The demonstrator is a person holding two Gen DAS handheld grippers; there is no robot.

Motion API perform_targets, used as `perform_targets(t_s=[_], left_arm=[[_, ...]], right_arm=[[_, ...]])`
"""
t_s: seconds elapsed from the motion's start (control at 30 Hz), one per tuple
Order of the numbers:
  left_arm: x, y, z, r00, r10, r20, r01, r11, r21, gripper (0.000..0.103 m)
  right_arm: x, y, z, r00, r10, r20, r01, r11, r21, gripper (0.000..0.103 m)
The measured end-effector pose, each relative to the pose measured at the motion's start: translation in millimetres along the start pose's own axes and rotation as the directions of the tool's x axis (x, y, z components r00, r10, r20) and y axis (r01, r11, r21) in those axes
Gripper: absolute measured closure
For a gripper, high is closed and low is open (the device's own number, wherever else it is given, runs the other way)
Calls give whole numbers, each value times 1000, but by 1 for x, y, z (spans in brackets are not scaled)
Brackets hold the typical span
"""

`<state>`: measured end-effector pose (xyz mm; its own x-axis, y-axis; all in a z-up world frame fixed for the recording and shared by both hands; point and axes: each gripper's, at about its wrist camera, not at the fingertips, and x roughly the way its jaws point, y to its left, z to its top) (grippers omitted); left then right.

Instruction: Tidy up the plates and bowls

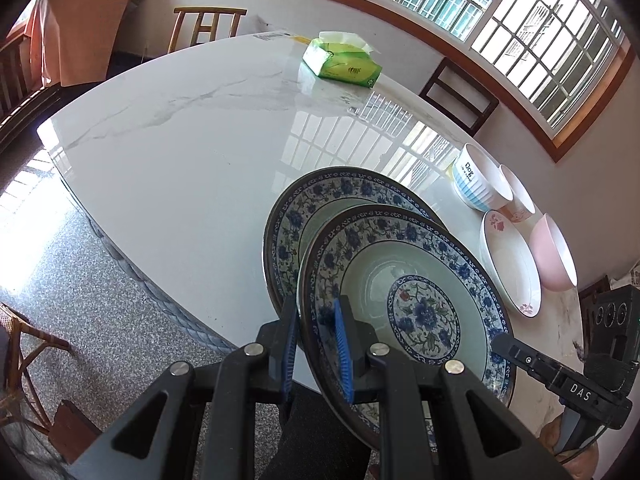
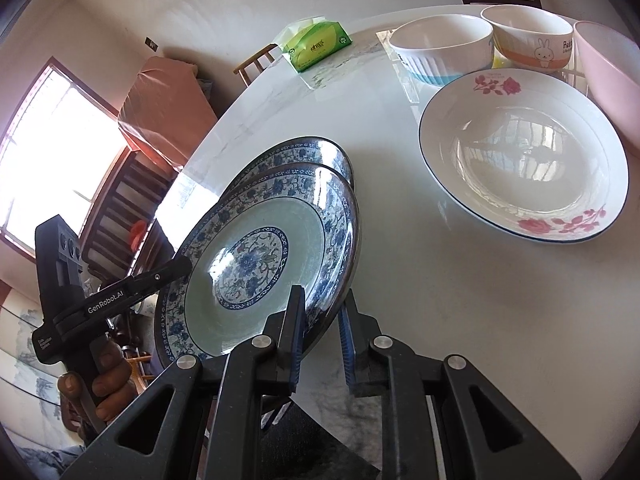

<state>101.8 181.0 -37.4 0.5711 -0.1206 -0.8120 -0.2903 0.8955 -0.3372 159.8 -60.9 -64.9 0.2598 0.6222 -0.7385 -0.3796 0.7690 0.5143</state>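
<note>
Both blue-patterned plates point(image 1: 400, 280) between my fingers are glazed ceramic, high gloss, mirroring the window. My left gripper point(image 1: 316, 344) and right gripper point(image 2: 322, 344) are matt black plastic with ribbed blue pads point(image 1: 343, 356) and bright metal pivot pins. Table point(image 1: 180, 160) ahead is polished white marble-look stone, very reflective. Rose plate point(image 2: 524, 160) and bowls point(image 2: 442, 46) right of my right gripper are glossy white glaze. Tissue pack point(image 1: 342, 65) further ahead is shiny plastic film. Floor left of my left gripper is speckled.

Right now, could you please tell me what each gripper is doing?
Left gripper: closed on the rim of the upper blue-patterned plate.
Right gripper: closed on the same plate's opposite rim.
</note>
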Motion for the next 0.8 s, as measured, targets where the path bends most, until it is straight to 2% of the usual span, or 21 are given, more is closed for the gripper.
perform_targets(t_s=[0.8], left_arm=[[20, 16, 21, 1000, 23, -2, -23, 1000, -16, 84]], right_arm=[[5, 10, 1, 999, -29, -17, 29, 1000, 2, 86]])
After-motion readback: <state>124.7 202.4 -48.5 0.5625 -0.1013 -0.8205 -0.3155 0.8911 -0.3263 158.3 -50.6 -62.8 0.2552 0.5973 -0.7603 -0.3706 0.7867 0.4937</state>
